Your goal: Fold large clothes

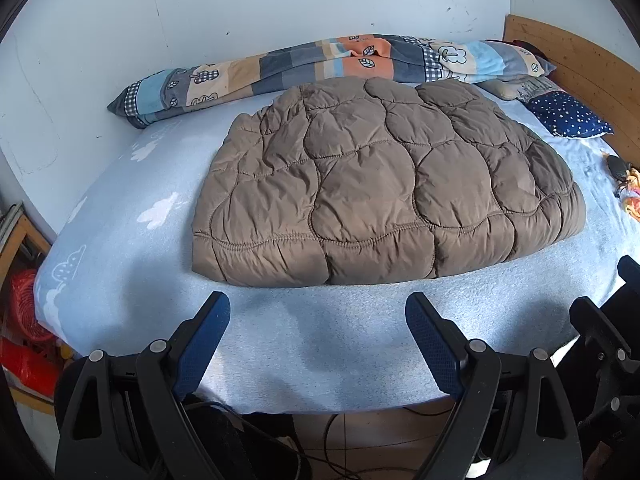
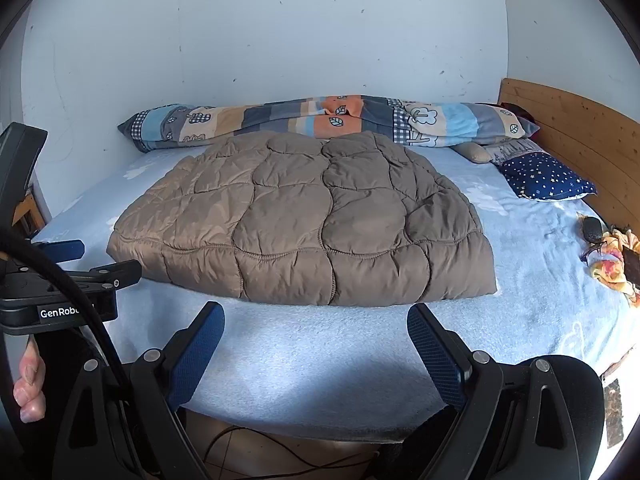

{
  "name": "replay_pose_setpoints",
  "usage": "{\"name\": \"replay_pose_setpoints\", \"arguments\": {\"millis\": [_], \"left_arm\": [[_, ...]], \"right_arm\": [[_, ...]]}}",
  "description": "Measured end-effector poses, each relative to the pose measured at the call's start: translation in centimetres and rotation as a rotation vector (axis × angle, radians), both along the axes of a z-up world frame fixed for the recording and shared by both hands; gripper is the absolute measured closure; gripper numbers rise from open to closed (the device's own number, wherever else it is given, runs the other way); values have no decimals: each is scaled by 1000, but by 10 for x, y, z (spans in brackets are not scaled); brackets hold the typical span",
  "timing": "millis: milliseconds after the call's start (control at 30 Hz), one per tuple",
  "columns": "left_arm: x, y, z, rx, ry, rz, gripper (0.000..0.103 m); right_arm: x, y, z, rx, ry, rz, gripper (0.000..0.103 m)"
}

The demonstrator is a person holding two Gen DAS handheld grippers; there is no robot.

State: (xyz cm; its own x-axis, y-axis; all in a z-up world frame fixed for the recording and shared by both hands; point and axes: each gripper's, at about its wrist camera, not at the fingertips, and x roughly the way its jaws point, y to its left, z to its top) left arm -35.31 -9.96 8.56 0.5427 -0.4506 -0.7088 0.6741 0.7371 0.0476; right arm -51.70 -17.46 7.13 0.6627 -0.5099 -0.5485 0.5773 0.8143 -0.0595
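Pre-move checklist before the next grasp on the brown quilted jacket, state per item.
1. Left gripper open, nothing between the pads: ok.
2. Right gripper open, nothing between the pads: ok.
3. Brown quilted jacket lies flat on the blue sheet, near hem facing both grippers: ok.
4. Both grippers short of the hem, no contact: ok.
5. Nothing lying on the jacket; patterned duvet roll, star pillow and small clutter sit off to the sides: ok.
6. Sleeves tucked or already folded under: cannot tell.
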Motion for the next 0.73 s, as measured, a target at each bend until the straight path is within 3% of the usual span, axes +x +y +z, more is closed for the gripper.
{"name": "replay_pose_setpoints", "arguments": {"millis": [467,733], "left_arm": [[-3,-1,2,10,-16,-1,14],[11,0,-11,21,89,-23,14]], "right_arm": [[-1,0,0,2,1,-5,8],[-1,-1,2,8,-5,-11,8]]}}
